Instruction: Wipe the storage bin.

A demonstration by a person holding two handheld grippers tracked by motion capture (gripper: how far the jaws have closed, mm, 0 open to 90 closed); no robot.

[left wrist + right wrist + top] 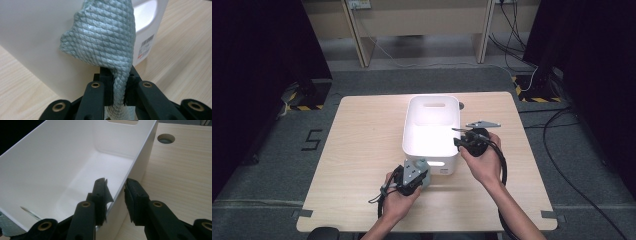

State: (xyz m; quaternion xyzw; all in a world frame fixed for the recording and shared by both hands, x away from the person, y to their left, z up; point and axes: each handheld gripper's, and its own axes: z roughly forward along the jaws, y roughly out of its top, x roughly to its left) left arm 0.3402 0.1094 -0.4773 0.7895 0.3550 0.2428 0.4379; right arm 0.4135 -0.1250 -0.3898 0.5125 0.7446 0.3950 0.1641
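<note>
A pale grey-green quilted cloth (105,40) hangs crumpled against the near outer wall of an open white plastic bin (417,135) standing upright mid-table.

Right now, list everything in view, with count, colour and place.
bin: one, white, open-topped, middle of the table, handle slots in its end walls, barcode label on the near wall.
cloth: one, pale grey-green, quilted, against the bin's near wall, pinched in the left gripper.
table: one, light wood, with a round hole beyond the bin's far right corner.
floor marking: one, black "5", left of the table.
cables: several, black, on the grey floor to the right.
left gripper: one, black, fingers closed on the cloth.
right gripper: one, black, fingers astride the bin's right wall, not closed.
hands: two, each holding a gripper.
</note>
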